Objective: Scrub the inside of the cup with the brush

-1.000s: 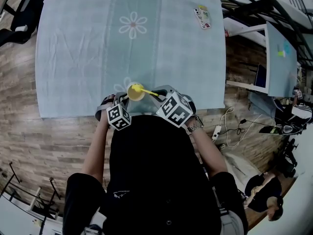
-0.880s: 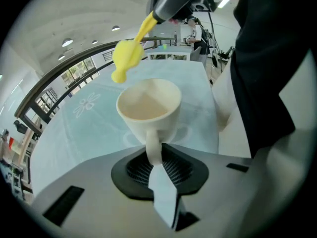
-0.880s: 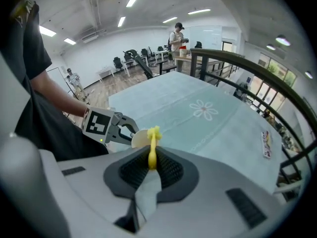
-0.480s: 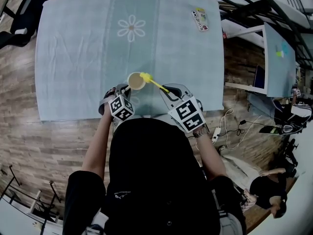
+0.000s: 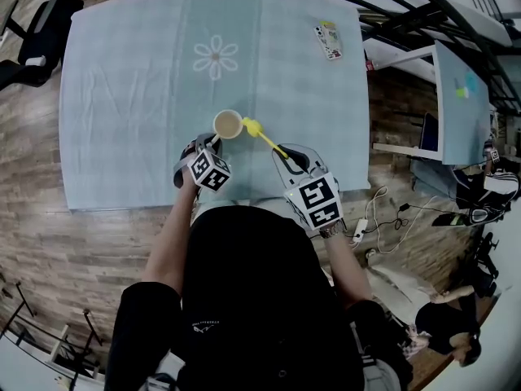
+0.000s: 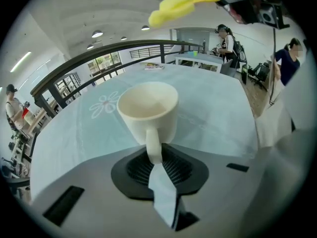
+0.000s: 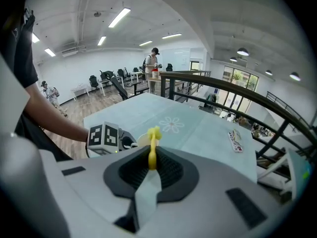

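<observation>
Left gripper [image 5: 212, 142] [image 6: 154, 155] has its jaws nearly together, pinched on the handle of the cream cup [image 5: 228, 124] [image 6: 148, 110], and the cup stands out just beyond the jaw tips, mouth up and empty. Whether its base touches the cloth can't be told. Right gripper [image 5: 286, 155] [image 7: 150, 165] is closed tight on the thin stem of the yellow brush [image 5: 264, 137] [image 7: 152, 148], stem running out to the far left towards the cup. Brush head sits just right of the cup's rim in the head view, and from the left gripper view the brush [image 6: 173, 6] hangs well above the mouth, clear of the cup.

Round about: pale blue cloth [image 5: 122, 96] over the table, a flower print [image 5: 215, 58] farther out, and a small printed packet [image 5: 328, 39] at the far right corner, well apart from the action. Left gripper's marker cube [image 7: 104, 137] shows just left of the brush in the right gripper view. Nothing lies between brush and cup.

And the change: a second ago that yellow head was down in the cup's mouth, close to the near table edge. Now it's out, lifted off to the right, and both grippers with the cup have travelled farther out over the cloth, the pair spread a touch wider apart
</observation>
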{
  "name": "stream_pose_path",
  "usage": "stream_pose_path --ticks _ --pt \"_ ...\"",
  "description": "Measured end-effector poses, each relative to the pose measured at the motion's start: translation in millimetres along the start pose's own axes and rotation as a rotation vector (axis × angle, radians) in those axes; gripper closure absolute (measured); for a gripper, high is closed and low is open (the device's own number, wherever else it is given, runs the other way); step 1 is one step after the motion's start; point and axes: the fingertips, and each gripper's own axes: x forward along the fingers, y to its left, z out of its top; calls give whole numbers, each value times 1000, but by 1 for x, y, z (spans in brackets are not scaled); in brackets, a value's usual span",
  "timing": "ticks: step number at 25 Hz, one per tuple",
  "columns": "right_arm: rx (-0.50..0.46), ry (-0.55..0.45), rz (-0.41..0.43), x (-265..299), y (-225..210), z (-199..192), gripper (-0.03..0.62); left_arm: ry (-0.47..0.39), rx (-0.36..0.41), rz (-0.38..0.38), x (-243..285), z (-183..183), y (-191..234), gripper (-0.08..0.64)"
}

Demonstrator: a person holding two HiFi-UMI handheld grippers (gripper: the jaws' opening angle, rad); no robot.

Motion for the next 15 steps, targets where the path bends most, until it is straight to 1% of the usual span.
stream_pose_path --ticks 4,8,9,10,11,12,15 --pt "46 -35 -18 -4 -4 1 554 -3 -22 -2 1 -1 -1 505" --pt "55 -42 -19 -3 -2 0 554 -24 -25 3 0 1 1 493" --pt "55 -42 -17 -2 0 -1 554 -35 -35 -1 -2 1 0 458" --pt "55 -42 -15 -2 1 -1 554 -45 -50 -10 -3 1 -1 404" --pt "55 -43 -15 -3 2 -2 554 -51 -67 -17 -4 0 -2 375" --pt "57 -45 -17 -3 3 -3 554 -55 -83 -19 -6 -1 -3 359" --pt "68 -56 -20 -5 5 -4 554 -66 -134 -7 -14 -7 0 348"
